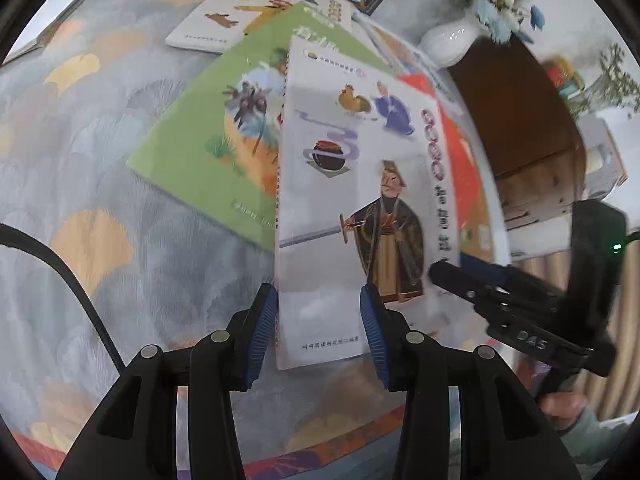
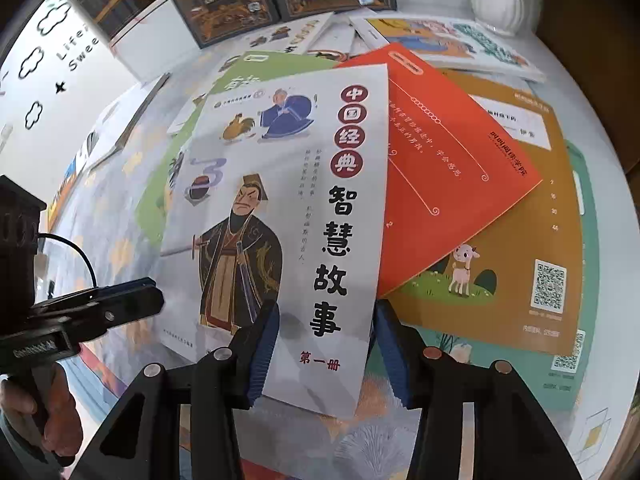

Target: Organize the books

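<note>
The white storybook (image 2: 280, 216) is lying atop overlapping books on the tabletop (image 1: 100, 184). The left hand-held gripper (image 1: 319, 330) and right hand-held gripper (image 2: 324, 354) are each straddling its near edge, pads apart, not clamping.

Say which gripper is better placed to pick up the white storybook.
Right, narrowly: the right gripper reaches the white storybook at its right edge, while the left gripper seems to hang just off its left corner.

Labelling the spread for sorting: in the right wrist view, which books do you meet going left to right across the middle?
Green book → white book → orange-red book → mustard book → teal book.
</note>
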`<state>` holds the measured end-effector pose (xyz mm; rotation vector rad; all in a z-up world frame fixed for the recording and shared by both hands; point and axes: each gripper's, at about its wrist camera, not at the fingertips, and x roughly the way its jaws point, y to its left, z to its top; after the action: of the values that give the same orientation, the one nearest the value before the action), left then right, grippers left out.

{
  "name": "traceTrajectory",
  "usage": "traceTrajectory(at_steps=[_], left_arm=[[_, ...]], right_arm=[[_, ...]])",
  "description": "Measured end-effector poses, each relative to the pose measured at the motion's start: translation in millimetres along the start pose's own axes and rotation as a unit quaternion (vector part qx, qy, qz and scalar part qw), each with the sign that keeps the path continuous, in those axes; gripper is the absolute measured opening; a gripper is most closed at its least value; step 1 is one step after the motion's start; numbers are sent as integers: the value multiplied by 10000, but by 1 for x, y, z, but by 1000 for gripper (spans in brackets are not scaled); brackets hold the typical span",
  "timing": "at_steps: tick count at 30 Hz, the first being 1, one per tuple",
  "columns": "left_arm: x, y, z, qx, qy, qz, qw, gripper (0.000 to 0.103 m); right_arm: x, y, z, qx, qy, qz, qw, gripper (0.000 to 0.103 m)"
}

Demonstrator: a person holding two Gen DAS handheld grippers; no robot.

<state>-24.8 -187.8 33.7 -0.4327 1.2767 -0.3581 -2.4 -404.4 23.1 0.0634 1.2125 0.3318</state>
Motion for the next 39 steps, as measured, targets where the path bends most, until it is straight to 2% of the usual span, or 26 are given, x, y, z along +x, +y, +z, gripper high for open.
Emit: traceTrajectory(at_steps=[3, 4, 5, 6, 7, 8, 9, 10, 11, 13, 14, 17, 18, 20, 21, 24, 25, 28, 30, 31, 32, 34, 35, 36, 37, 39], left_arm=[[-5, 3, -4, -126, -60, -225, 9997, 40], [-11, 5, -6, -183, -143, -510, 9984, 39], [-16, 7, -9, -266, -175, -999, 9945, 35], [-20, 7, -11, -459, -175, -1679, 9846, 35], [-23, 4, -13, -528, -180, -2033, 9775, 35], [-25, -2, -14, -466, -196, -2198, 9742, 35], [-26, -12, -15, -278, -222, -2040, 9783, 35], [-27, -21, -15, -80, -283, -1653, 9858, 35], [-26, -24, -15, -11, -344, -1433, 9891, 35], [-27, -13, -15, -222, -509, -1097, 9924, 35], [-27, -1, -14, -441, -577, -728, 9947, 35], [-21, 26, -11, -659, -676, 57, 9955, 35], [-17, 34, -11, -725, -658, 139, 9951, 35], [-7, 45, -9, -835, -518, 27, 9952, 35], [-5, 46, -11, -825, -494, -67, 9953, 39], [-6, 46, -12, -679, -547, -92, 9961, 40], [-5, 48, -12, -682, -545, -199, 9960, 40], [-5, 50, -20, -770, -303, -834, 9931, 41], [-7, 47, -27, -659, -269, -957, 9929, 40], [-13, 45, -30, -635, -320, -1179, 9905, 40], [-21, 45, -34, -716, -415, -1607, 9835, 40], [-32, 49, -38, -977, -571, -2436, 9632, 40], [-36, 49, -38, -1036, -630, -2674, 9559, 40], [-37, 46, -39, -1025, -656, -2701, 9551, 40], [-35, 43, -39, -978, -648, -2535, 9602, 38], [-21, 35, -38, -801, -468, -1883, 9777, 20]], right_arm=[[1, -2, -10, 67, 18, 17, 10000, 48], [1, -2, -13, 71, 0, 22, 10000, 48], [0, -4, -14, 68, 5, 101, 9999, 48], [1, -7, -17, 128, 42, 304, 9994, 48], [2, -9, -18, 236, 107, 527, 9983, 47], [8, -12, -20, 405, 259, 804, 9956, 47], [10, -13, -24, 543, 279, 891, 9942, 47], [8, -13, -26, 540, 208, 876, 9945, 47], [7, -11, -27, 480, 226, 844, 9950, 47], [4, -13, -29, 503, 203, 817, 9952, 47], [2, -16, -31, 583, 213, 855, 9944, 47], [0, -21, -37, 683, 222, 938, 9930, 47], [0, -20, -39, 674, 221, 916, 9933, 47], [-1, -17, -40, 605, 234, 847, 9943, 47], [-1, -14, -40, 563, 234, 802, 9949, 47], [-1, -8, -44, 489, 224, 753, 9957, 47], [0, -6, -43, 463, 217, 750, 9959, 47], [1, -1, -45, 412, 216, 843, 9954, 47], [1, 1, -48, 398, 167, 720, 9965, 47], [0, -1, -49, 416, 153, 732, 9963, 47], [0, -4, -49, 480, 140, 762, 9958, 47], [-1, -13, -50, 694, 131, 976, 9927, 47], [-1, -19, -51, 837, 118, 1117, 9901, 47], [-1, -22, -51, 931, 120, 1205, 9883, 47], [-1, -26, -51, 1030, 119, 1287, 9863, 47], [0, -30, -50, 1157, 116, 1382, 9836, 47]])
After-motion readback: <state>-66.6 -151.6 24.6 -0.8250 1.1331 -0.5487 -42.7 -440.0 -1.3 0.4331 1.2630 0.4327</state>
